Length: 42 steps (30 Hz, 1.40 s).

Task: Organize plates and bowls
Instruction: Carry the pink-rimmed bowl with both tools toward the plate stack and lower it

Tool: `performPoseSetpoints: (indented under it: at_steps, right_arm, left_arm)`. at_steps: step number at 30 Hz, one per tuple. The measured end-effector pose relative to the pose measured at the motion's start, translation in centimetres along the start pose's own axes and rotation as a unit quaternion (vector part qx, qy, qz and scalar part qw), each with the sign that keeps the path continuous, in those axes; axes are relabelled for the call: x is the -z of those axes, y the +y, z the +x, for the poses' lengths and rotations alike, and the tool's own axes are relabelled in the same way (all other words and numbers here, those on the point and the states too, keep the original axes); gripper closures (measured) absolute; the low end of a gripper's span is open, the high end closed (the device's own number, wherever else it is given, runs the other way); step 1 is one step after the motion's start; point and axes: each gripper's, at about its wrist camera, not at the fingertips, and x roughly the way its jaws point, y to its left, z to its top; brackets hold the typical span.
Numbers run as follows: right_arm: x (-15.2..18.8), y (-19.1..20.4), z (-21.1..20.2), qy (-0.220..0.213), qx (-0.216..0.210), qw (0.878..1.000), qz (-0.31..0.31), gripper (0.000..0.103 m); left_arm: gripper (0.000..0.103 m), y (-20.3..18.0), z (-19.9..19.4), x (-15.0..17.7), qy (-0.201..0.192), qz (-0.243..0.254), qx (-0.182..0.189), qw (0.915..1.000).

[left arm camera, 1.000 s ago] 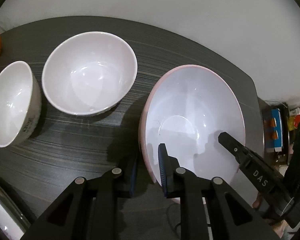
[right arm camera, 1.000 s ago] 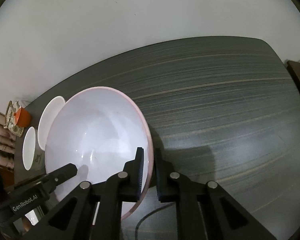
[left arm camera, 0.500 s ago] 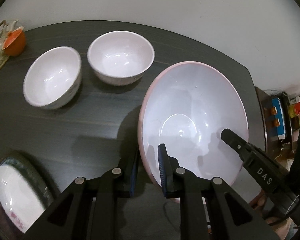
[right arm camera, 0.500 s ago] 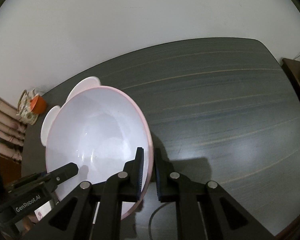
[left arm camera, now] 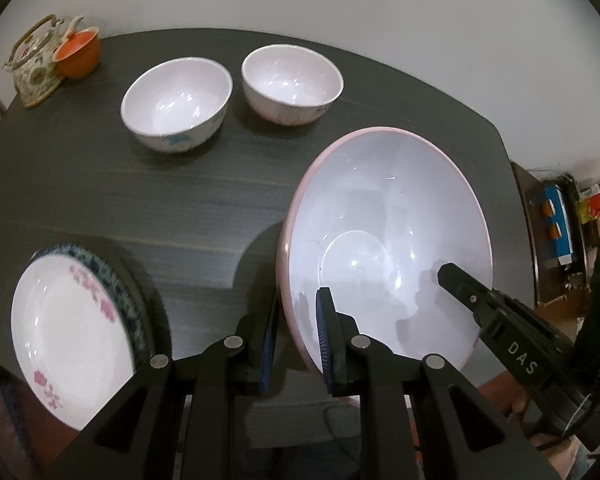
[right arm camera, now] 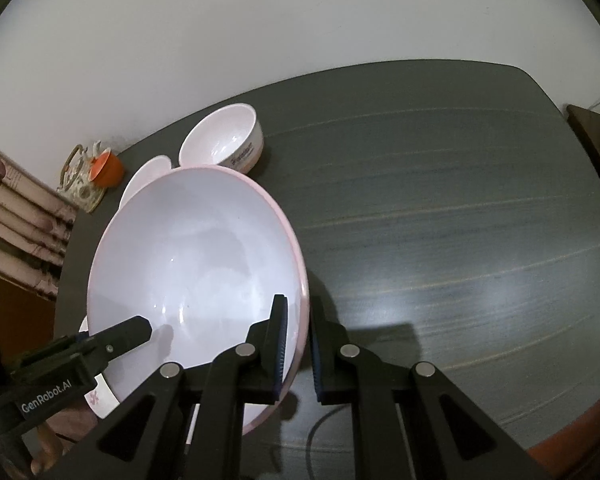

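The big pink-rimmed bowl is gripped on opposite rims by both tongs, left tongs and right tongs, and held above the dark surface. Two small white bowls are seen upper centre, a flowered plate lower left.

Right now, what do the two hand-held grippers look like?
Both are matte black, with angular linkage arms, silver pivot pins and blue ribbed pads. The left hand-held gripper reads "GenRobot.AI" in white; the right hand-held gripper reads "DAS". A thin dark cable trails beneath each.
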Motion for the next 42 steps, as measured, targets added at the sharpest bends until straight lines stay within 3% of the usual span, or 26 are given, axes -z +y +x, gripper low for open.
performPoseSetpoints:
  at_steps: [16, 26, 42]
  right_arm:
    - [4.4, 0.8, 1.1, 0.029, -0.008, 1.0, 0.0, 0.091]
    - [6.7, 1.0, 2.7, 0.054, -0.006, 0.999, 0.0, 0.091]
    - [7.1, 1.2, 3.2, 0.062, -0.006, 0.998, -0.002, 0.088]
  left_arm:
    - [0.087, 3.0, 0.9, 4.5, 0.03, -0.012, -0.02, 0.9993]
    - [0.087, 4.3, 2.3, 5.4, 0.043, -0.02, -0.028, 0.9985]
    - [0.087, 4.9, 3.8, 5.9, 0.056, -0.028, -0.033, 0.9975]
